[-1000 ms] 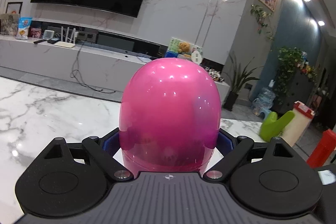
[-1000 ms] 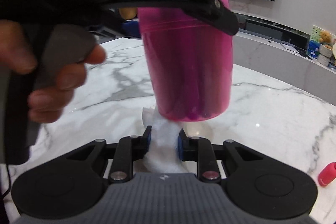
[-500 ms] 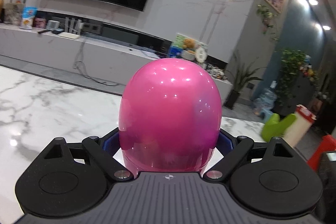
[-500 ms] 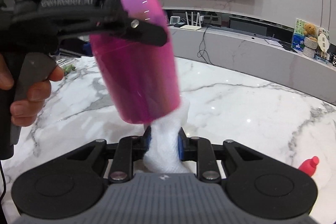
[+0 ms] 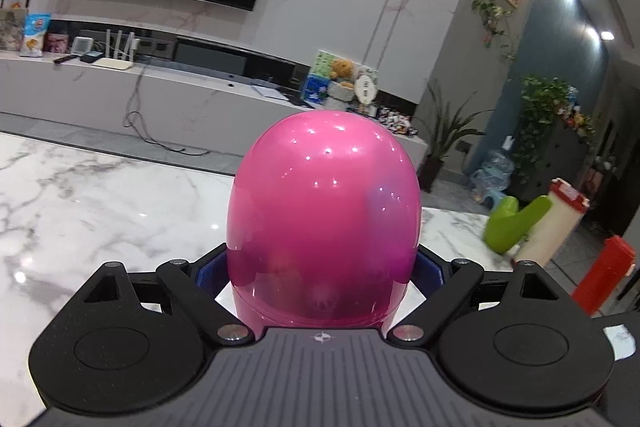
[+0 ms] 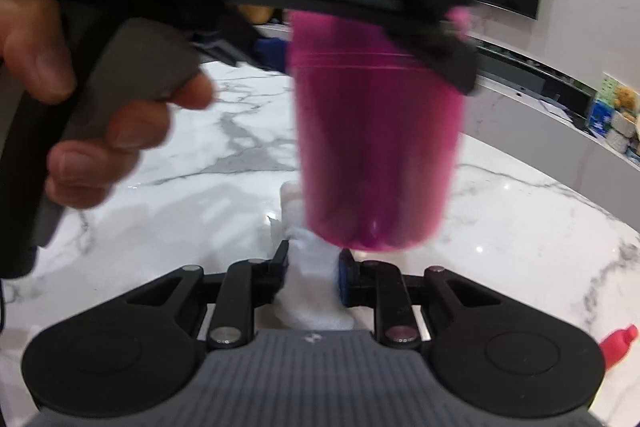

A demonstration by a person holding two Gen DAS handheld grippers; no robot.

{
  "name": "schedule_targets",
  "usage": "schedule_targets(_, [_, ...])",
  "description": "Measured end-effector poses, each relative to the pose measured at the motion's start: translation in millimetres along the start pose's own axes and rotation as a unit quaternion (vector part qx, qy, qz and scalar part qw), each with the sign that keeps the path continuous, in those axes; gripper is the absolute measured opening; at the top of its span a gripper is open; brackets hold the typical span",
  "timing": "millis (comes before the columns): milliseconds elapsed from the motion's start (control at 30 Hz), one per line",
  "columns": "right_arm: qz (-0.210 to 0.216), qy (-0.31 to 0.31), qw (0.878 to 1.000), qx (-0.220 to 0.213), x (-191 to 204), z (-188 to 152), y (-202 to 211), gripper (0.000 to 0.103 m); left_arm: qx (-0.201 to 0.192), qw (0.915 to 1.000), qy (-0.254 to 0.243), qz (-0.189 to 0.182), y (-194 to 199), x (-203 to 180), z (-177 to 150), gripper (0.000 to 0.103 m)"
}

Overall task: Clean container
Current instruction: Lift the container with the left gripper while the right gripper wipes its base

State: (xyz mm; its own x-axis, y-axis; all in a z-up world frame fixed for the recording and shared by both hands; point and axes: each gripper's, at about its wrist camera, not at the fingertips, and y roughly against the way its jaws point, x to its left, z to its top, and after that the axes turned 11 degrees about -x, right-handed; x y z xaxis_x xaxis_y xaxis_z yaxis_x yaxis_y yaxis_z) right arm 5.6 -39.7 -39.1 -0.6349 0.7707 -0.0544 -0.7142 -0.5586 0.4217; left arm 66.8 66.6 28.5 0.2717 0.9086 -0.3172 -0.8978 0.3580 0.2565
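My right gripper (image 6: 312, 263) is clamped on a wad of white tissue (image 6: 310, 291), whose top presses against the lower rim of the pink container (image 6: 372, 147). My left gripper (image 5: 322, 267) grips that container (image 5: 324, 211) by its sides, holding it in the air above the white marble table (image 6: 500, 227). A red bottle (image 6: 618, 339) lies near the table's right edge.

ahead: pink container (image 6: 376, 155) blocks | right: marble tabletop (image 6: 520, 211) open

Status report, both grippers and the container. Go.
Left gripper clamps pink container. Right gripper clamps white wipe, touching container's lower end. Nothing in the way.
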Motion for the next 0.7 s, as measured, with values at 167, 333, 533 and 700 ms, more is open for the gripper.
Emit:
schedule_targets(167, [-0.046,-0.027,0.999,0.01,-20.3,-0.4,-0.4,0.025,0.005,0.9998,-0.002,0.018,-1.3,2.6,-1.2,0.09])
schedule_targets(333, [-0.071,-0.041,0.996,0.031,-34.1,-2.0,-3.1,0.025,0.0,0.9999,-0.001,0.014,-1.6,1.1,-1.2,0.09])
schedule_targets(533, [-0.068,-0.046,0.995,0.052,-35.1,-6.4,-3.8,0.025,-0.011,0.9999,0.007,0.008,-3.3,0.4,-2.0,0.09])
schedule_targets(700, [-0.062,-0.032,0.996,0.059,-32.3,-8.5,-0.2,0.039,-0.018,0.9998,0.009,0.004,-4.1,-0.1,-2.3,0.09])
